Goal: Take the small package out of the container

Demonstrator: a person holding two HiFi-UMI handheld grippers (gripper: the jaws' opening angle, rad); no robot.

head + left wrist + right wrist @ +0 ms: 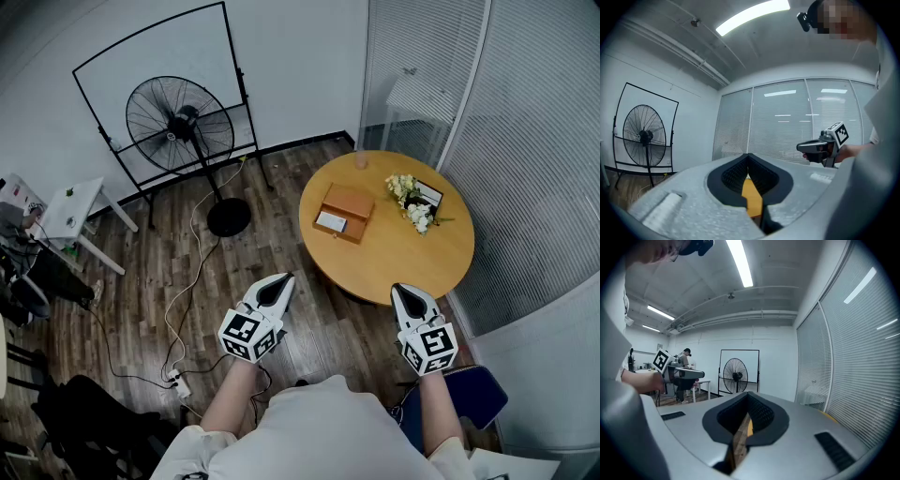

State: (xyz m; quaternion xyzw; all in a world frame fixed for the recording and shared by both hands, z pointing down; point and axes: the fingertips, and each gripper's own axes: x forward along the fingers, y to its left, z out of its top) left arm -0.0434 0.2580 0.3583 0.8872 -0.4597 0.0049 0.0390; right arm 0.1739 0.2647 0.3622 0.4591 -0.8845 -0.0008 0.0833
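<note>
Evidently light and flat, the small package (330, 222) needed an edge pinch, we judged; left gripper (280, 283) and right gripper (406, 293) jaws were pressed together, empty.

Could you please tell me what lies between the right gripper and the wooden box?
Nothing but bare table separates right gripper and box, per head view.

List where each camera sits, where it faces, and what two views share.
Head view: on the person's head, steeply down at the round table; both forearms, left gripper, right gripper.
Left gripper view: on the left gripper, toward the blinds; its shut jaws, right gripper.
Right gripper view: on the right gripper, toward the standing fan; its shut jaws, left gripper.
Shared: the standing fan, in all three.
</note>
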